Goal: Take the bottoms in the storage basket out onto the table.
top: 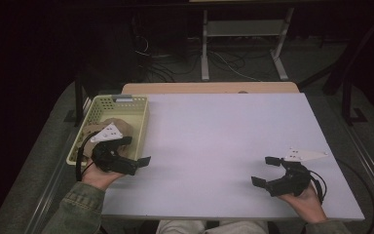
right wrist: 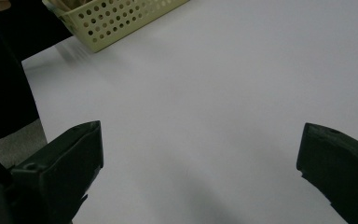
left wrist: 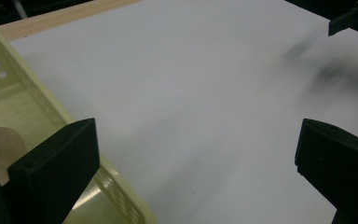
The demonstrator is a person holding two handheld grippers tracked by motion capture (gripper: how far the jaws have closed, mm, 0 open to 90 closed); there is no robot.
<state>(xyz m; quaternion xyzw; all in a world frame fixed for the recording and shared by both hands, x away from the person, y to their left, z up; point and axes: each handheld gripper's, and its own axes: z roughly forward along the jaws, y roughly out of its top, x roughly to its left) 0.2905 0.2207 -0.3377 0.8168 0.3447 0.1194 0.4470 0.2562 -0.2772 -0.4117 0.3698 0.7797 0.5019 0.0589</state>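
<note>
pale yellow basket (top: 139,118) sits at the table's (top: 233,131) left edge holding a brown crumpled thing (top: 117,126); left gripper (top: 137,152), jaws wide and empty, is just beside it; right gripper (top: 267,170), also wide and empty, is well apart.

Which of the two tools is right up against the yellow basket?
The left tool: it sits at the yellow basket's near right corner, jaws open. The right tool, also open, is over bare white tabletop across the table.
</note>
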